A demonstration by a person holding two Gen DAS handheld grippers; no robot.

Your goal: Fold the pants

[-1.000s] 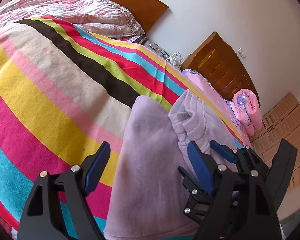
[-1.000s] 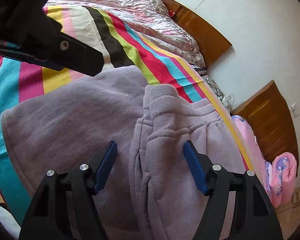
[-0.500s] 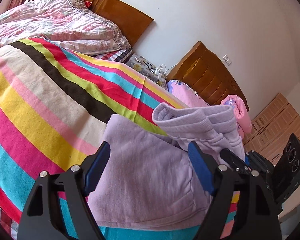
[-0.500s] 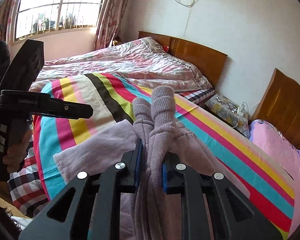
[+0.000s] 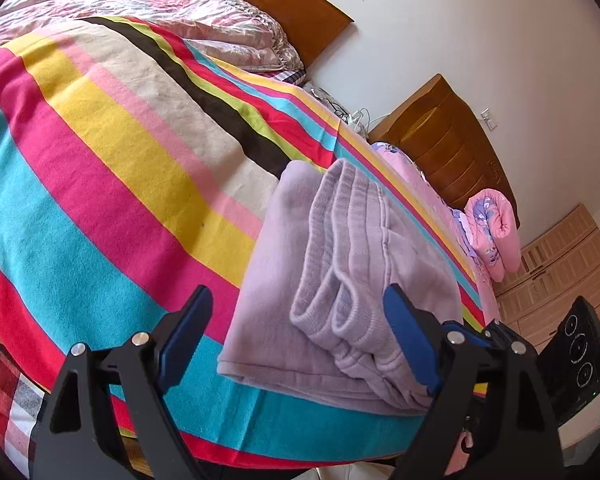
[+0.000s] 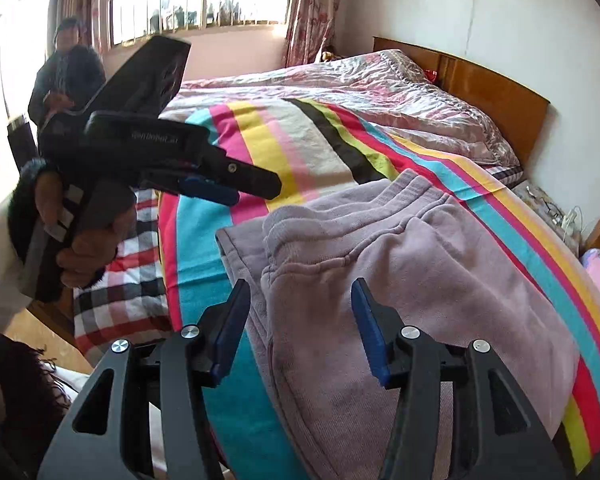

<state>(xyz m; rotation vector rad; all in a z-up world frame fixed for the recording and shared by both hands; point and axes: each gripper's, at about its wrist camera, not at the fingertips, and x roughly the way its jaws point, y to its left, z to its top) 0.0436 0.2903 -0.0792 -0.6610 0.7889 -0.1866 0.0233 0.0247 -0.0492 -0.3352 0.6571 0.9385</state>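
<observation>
Lavender pants (image 5: 340,280) lie folded on the striped blanket (image 5: 120,168), with the ribbed leg cuffs (image 5: 324,320) laid back over the top layer. My left gripper (image 5: 298,338) hovers over their near edge, its jaws opening and its pads clear of the cloth. In the right wrist view the pants (image 6: 420,264) stretch ahead of my right gripper (image 6: 300,330). Its jaws are opening too, and cloth lies below the gap without either pad pressing on it. The left gripper (image 6: 256,192), held in a hand (image 6: 84,252), hangs over the blanket's left side.
A shiny pink quilt (image 6: 360,88) and a wooden headboard (image 6: 492,92) are at the bed's far end. A second bed holds a rolled pink duvet (image 5: 496,232). A person (image 6: 68,76) stands by the window. Checked bedding (image 6: 116,276) hangs at the near bed edge.
My right gripper was shut on the raised leg cuffs; it has let go and the cuffs now lie flat on the pants. Both grippers have drawn back a little.
</observation>
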